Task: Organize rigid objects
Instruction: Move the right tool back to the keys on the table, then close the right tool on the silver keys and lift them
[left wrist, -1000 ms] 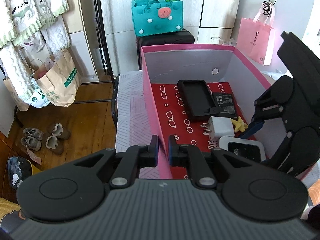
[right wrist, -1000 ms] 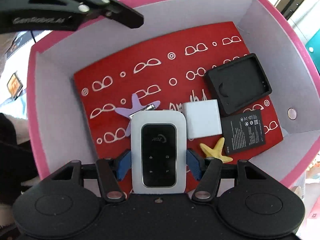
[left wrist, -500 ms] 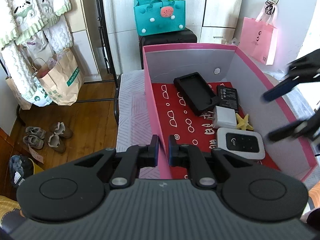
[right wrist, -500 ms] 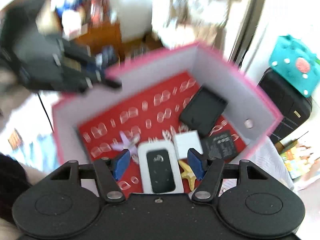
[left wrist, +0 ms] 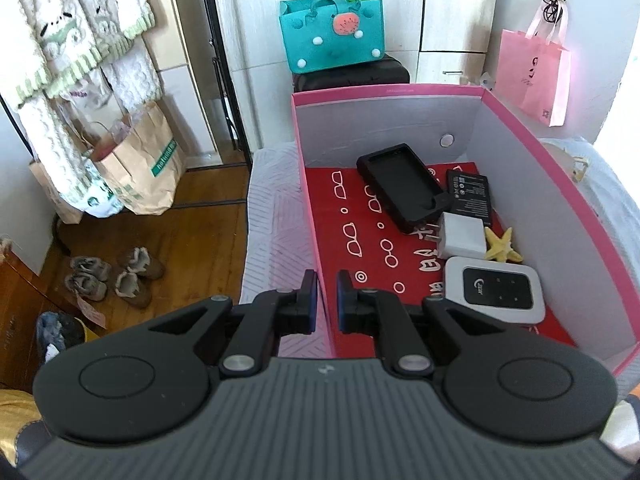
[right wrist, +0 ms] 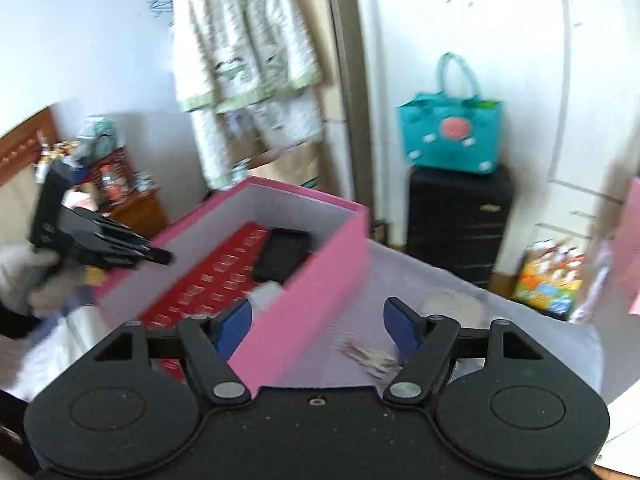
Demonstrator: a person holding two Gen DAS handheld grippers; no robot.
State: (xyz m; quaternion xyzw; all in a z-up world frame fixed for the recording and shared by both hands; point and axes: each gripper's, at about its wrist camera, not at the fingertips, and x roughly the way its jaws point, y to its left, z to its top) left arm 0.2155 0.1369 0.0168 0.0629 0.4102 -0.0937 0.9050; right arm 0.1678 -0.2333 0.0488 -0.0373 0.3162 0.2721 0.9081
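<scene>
A pink box [left wrist: 560, 160] with a red patterned floor holds a white pocket router [left wrist: 494, 290], a white charger [left wrist: 460, 236], a yellow starfish [left wrist: 502, 245], a black case [left wrist: 402, 186] and a black battery [left wrist: 470, 192]. My left gripper [left wrist: 323, 300] is shut on the box's left wall near its front corner. My right gripper [right wrist: 318, 326] is open and empty, outside the box [right wrist: 304, 280] above its right wall. The left gripper [right wrist: 120, 246] shows in the blurred right wrist view. A small flat object [right wrist: 370, 358] lies on the white cover below the right gripper.
The box stands on a white quilted surface [left wrist: 272, 216]. Behind it are a black suitcase [left wrist: 352, 74] with a teal bag [left wrist: 332, 36] and a pink bag [left wrist: 536, 76]. Paper bags [left wrist: 136, 164] and shoes [left wrist: 112, 276] lie on the wooden floor at left.
My right gripper let go of the white router on the box floor, lifted out of the box and swung to the right. The left gripper kept its hold on the wall.
</scene>
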